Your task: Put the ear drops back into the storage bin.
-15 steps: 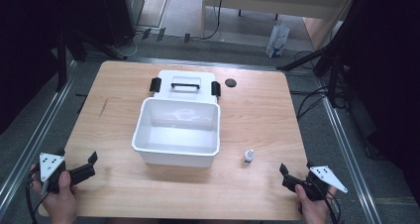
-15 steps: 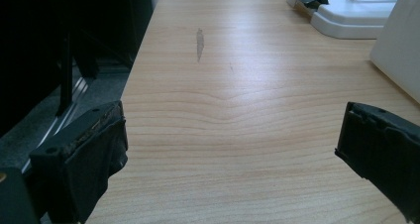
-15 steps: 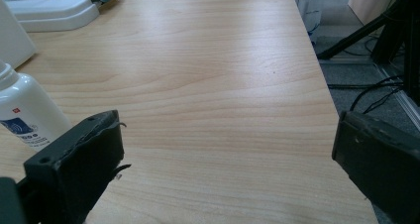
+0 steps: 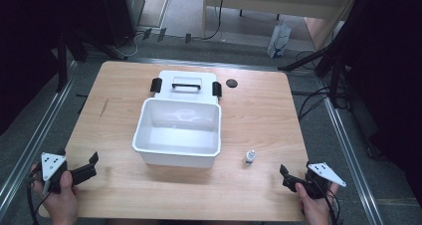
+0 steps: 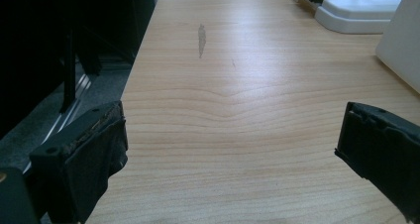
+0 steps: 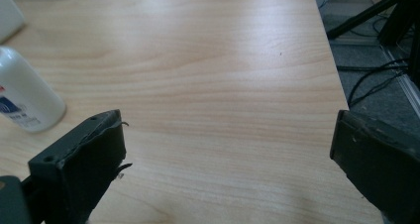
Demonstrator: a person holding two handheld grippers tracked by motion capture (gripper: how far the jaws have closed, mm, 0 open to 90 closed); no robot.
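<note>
An open white plastic box stands in the middle of the wooden table. Its lid, with a black handle and black latches, lies flat just behind it. A small white bottle stands upright to the right of the box's front corner. My left gripper rests at the near left of the table, open, with bare wood between its jaws. At the near right my right gripper is also open and holds nothing. In the right gripper view the bottle is ahead and to the left of the jaws.
A small black round disc lies on the table right of the lid. A grey scuff mark marks the wood on the left side. Metal rails and cables run along the floor beside the table.
</note>
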